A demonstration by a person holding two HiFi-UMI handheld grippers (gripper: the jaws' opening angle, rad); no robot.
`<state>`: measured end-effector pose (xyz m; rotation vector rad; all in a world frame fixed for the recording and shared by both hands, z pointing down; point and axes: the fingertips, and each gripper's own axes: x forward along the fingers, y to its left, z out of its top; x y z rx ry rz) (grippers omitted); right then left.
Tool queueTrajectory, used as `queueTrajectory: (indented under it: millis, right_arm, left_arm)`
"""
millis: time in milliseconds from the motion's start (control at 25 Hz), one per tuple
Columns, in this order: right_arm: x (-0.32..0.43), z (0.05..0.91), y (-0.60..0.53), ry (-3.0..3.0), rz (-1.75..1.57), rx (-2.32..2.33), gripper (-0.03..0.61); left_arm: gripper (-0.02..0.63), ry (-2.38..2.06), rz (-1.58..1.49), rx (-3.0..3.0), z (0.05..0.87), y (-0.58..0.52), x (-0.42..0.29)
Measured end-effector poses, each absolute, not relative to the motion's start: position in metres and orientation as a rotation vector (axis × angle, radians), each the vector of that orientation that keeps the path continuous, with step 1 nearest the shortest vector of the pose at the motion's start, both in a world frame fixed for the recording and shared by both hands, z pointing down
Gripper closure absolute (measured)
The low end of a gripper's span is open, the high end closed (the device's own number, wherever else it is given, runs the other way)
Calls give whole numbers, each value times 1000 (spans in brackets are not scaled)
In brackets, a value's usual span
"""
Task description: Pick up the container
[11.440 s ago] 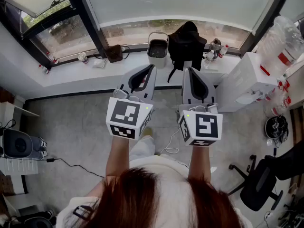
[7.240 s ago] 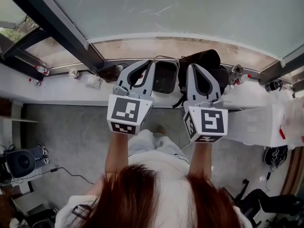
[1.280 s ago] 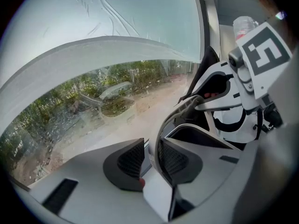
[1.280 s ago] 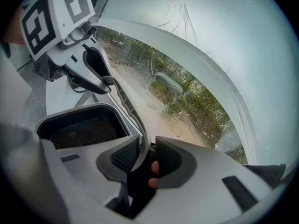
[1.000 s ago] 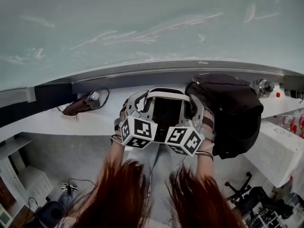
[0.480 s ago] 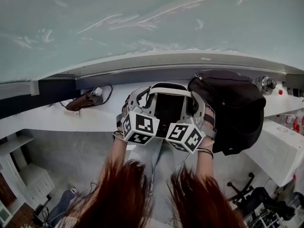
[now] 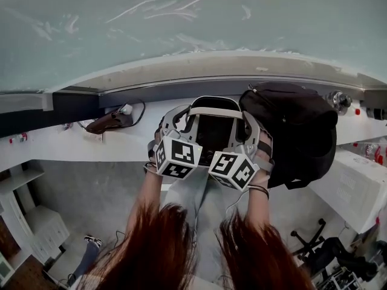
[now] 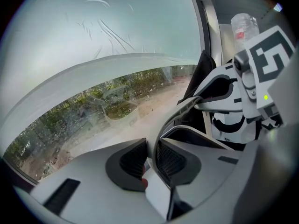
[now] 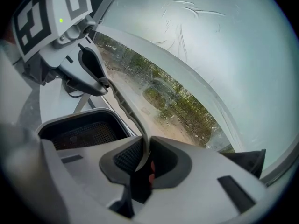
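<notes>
The container [image 7: 213,139] is a white pail with a dark mesh-lined inside, standing at the white window sill [image 7: 66,145]. Its pale bail handle [image 7: 213,112] is raised over the opening. My left gripper [image 7: 171,119] is shut on the handle's left end, and my right gripper [image 7: 253,127] is shut on its right end. In the left gripper view the pads [image 8: 134,158] pinch the thin handle strip [image 8: 174,118], which arcs over to the right gripper [image 8: 224,85]. The right gripper view shows its pads [image 9: 161,161] clamped on the same strip [image 9: 127,111], with the container's rim [image 9: 70,119] below.
A black backpack [image 7: 297,135] leans on the sill right beside the container. A brown pouch with a cable [image 7: 110,122] lies to the left. A bottle [image 7: 338,100] stands at the far right, and a white cabinet [image 7: 357,192] sits below it. Window glass [image 7: 193,23] rises just behind.
Both grippers keep their hold on the handle ends. Only the head view has shifted a little; the container stays next to the backpack.
</notes>
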<state>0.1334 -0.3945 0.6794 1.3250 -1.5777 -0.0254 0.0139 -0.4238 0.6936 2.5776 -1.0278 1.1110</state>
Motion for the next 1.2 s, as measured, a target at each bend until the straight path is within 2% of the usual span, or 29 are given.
queueTrajectory:
  millis: [1200]
  right_arm:
    - [118, 650, -343, -1615, -134, 1331, 511]
  left_arm:
    - [534, -1191, 1147, 2588, 662, -368, -2]
